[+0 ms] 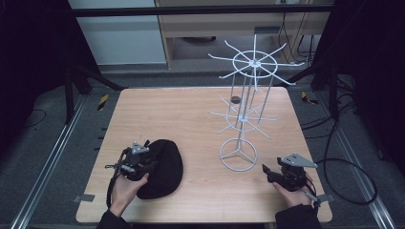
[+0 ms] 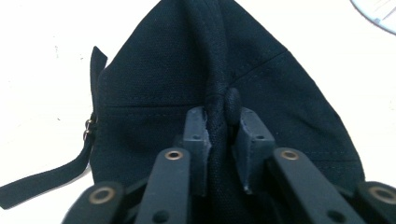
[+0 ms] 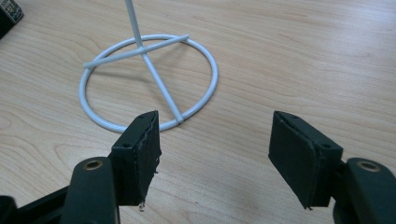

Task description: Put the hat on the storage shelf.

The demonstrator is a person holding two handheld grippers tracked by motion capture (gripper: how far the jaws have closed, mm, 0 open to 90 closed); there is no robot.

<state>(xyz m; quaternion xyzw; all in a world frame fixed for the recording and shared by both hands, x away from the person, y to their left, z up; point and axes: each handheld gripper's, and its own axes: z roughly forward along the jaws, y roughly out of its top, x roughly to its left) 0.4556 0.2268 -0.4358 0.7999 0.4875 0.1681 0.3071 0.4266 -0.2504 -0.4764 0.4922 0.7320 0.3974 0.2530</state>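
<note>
Black fabric cap (image 2: 187, 70), seamed with a top button, pinched by left tool (image 2: 223, 133); right tool (image 3: 215, 154) gapes wide.

No readable text, label, brand, number or sign is showing in any view. The black fabric cap (image 2: 187, 70), the white wire display stand (image 1: 246, 114) and the light wooden table (image 1: 191, 119) are bearing no legible marking. Yellow-and-black striped tape pieces (image 1: 102, 101) on the floor are carrying no characters.
</note>
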